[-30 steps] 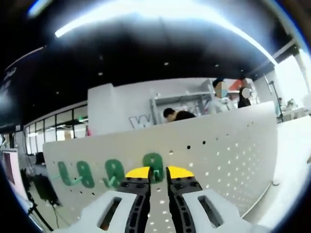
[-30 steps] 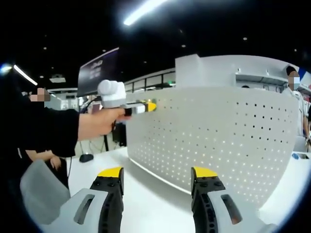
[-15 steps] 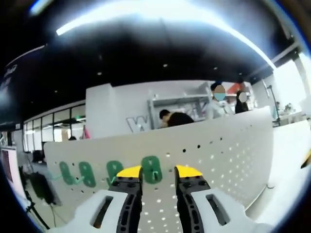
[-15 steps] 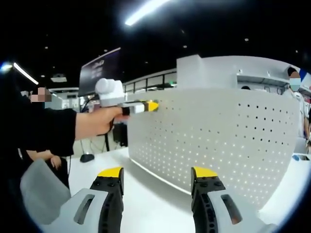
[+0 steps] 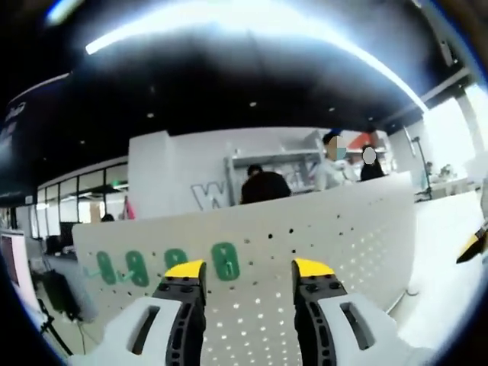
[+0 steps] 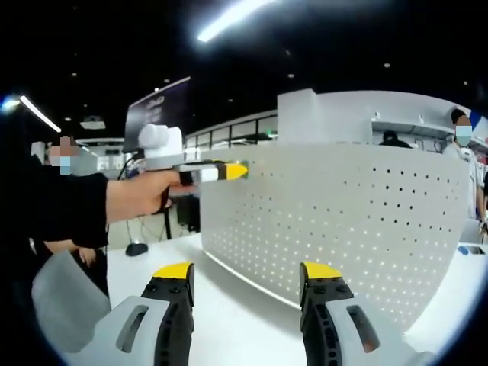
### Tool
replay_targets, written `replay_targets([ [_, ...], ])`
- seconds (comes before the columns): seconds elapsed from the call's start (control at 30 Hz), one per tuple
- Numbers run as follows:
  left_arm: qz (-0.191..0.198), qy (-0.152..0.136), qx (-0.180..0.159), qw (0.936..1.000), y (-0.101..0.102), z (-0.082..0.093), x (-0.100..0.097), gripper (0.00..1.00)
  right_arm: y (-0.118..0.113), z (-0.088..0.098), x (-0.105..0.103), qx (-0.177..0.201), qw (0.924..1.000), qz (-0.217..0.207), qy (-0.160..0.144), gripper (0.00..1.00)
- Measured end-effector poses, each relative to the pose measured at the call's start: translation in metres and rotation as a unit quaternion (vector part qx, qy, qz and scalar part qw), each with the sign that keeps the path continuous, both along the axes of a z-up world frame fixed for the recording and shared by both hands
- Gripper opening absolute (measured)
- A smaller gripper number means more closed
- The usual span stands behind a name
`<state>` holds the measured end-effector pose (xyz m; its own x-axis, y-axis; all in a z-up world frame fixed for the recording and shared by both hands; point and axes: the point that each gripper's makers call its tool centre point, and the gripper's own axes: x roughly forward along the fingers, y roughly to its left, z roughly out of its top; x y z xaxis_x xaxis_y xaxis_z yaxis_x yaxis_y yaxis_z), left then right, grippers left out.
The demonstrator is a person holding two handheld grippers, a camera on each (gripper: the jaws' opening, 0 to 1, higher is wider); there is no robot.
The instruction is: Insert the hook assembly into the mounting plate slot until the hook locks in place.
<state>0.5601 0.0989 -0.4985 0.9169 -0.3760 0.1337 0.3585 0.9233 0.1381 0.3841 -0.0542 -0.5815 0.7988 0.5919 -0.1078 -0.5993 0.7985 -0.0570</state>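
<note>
Left claw (image 5: 248, 268): yellow-tipped black jaws standing wide apart with nothing between them, just short of the panel; in the right gripper view it (image 6: 229, 171) comes in from the left, held level in a person's hand (image 6: 141, 200), its tips at the panel's upper edge.
Right claw (image 6: 248, 271): jaws spread wide, gripping nothing, raised above the counter and facing the panel.
Mounting plate: white upright perforated metal panel (image 5: 335, 244), curving across both views (image 6: 343, 221), standing on the counter.
Hooks: four green oval hook pieces (image 5: 225, 260) in a row on the panel, left of the gap between the left claw's jaws.
Counter: white flat counter (image 6: 229, 305) carrying the panel.
Background: people beyond the panel, dark ceiling with strip lights.
</note>
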Motion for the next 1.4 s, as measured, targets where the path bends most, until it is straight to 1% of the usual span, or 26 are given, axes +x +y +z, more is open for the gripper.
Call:
replay_targets([
  [0.17, -0.007, 0.002, -0.001, 1.0, 0.002, -0.001, -0.017, 0.54, 0.0, 0.003, -0.001, 0.002, 1.0, 0.001, -0.005, 0.56],
  [0.33, -0.011, 0.007, -0.01, 0.9999, 0.01, -0.004, -0.035, 0.57, 0.0, 0.005, -0.003, 0.004, 1.0, 0.001, -0.007, 0.56],
  [0.4, -0.015, 0.015, -0.019, 0.9996, 0.014, -0.007, -0.043, 0.59, 0.001, 0.006, -0.003, 0.003, 1.0, 0.002, -0.008, 0.56],
  [0.53, -0.016, 0.024, -0.024, 0.9993, 0.023, -0.012, -0.058, 0.62, 0.004, 0.007, -0.005, 0.004, 0.9999, 0.007, -0.01, 0.56],
  [0.67, -0.012, 0.028, -0.019, 0.9994, 0.034, -0.015, -0.074, 0.66, 0.006, 0.01, -0.006, 0.005, 0.9998, 0.012, -0.014, 0.56],
  [0.73, -0.012, 0.03, -0.01, 0.9994, 0.038, -0.019, -0.083, 0.66, 0.007, 0.012, -0.006, 0.006, 0.9998, 0.013, -0.015, 0.56],
  [0.87, -0.009, 0.041, -0.008, 0.9991, 0.05, -0.029, -0.102, 0.68, 0.008, 0.014, -0.008, 0.007, 0.9997, 0.018, -0.016, 0.56],
  [0.93, -0.006, 0.051, -0.014, 0.9986, 0.057, -0.034, -0.111, 0.69, 0.01, 0.014, -0.009, 0.007, 0.9996, 0.02, -0.017, 0.56],
  [1.0, -0.004, 0.051, -0.016, 0.9986, 0.061, -0.036, -0.119, 0.69, 0.011, 0.015, -0.01, 0.007, 0.9996, 0.022, -0.017, 0.56],
  [1.07, -0.002, 0.056, -0.018, 0.9982, 0.065, -0.04, -0.128, 0.7, 0.013, 0.016, -0.01, 0.008, 0.9995, 0.025, -0.018, 0.56],
  [1.17, 0.002, 0.068, -0.024, 0.9974, 0.07, -0.05, -0.142, 0.72, 0.017, 0.017, -0.012, 0.008, 0.9993, 0.03, -0.018, 0.57],
  [1.3, 0.01, 0.071, -0.021, 0.9972, 0.076, -0.056, -0.154, 0.72, 0.02, 0.016, -0.013, 0.008, 0.9992, 0.036, -0.017, 0.57],
  [1.4, 0.016, 0.074, -0.036, 0.9965, 0.082, -0.058, -0.164, 0.73, 0.022, 0.019, -0.015, 0.01, 0.999, 0.039, -0.019, 0.57],
])
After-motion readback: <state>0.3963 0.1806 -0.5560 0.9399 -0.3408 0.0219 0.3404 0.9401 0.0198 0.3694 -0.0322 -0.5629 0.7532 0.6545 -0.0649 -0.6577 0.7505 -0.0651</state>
